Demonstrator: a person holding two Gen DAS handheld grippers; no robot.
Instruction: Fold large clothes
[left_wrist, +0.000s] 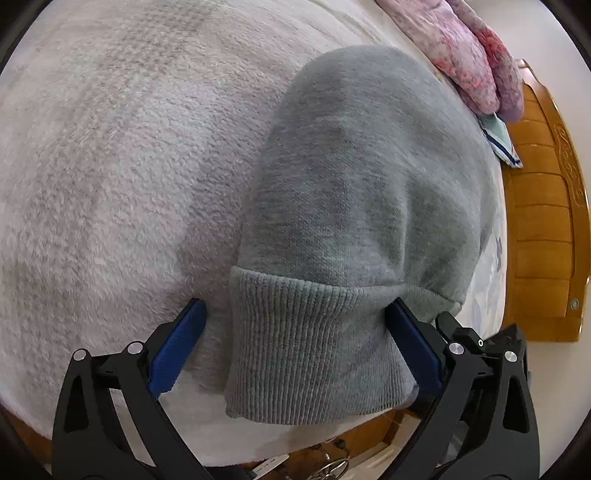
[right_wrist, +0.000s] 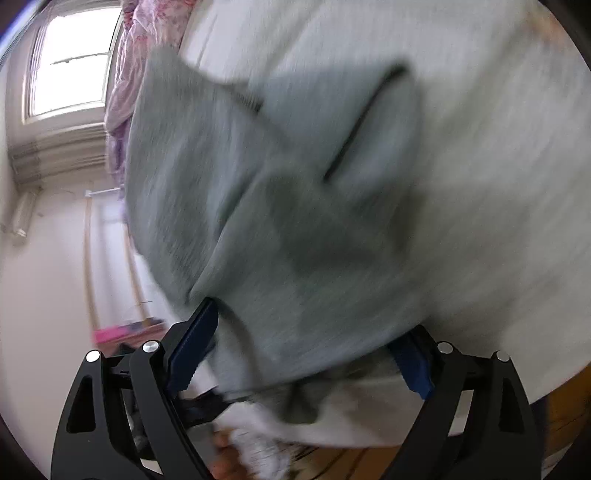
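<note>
A grey sweatshirt lies on a fluffy white blanket that covers a bed. In the left wrist view its ribbed hem lies between the blue pads of my left gripper, whose jaws stand wide apart around it. The right pad touches the hem's edge; the left pad is clear of it. The right wrist view is motion-blurred. There the sweatshirt, with a dark pocket slit, fills the middle, and its near edge drapes across my right gripper, whose jaws stand wide apart.
A pink floral quilt lies at the far right of the bed. A wooden bed frame runs along the right. In the right wrist view a window and a pale wall are at the left.
</note>
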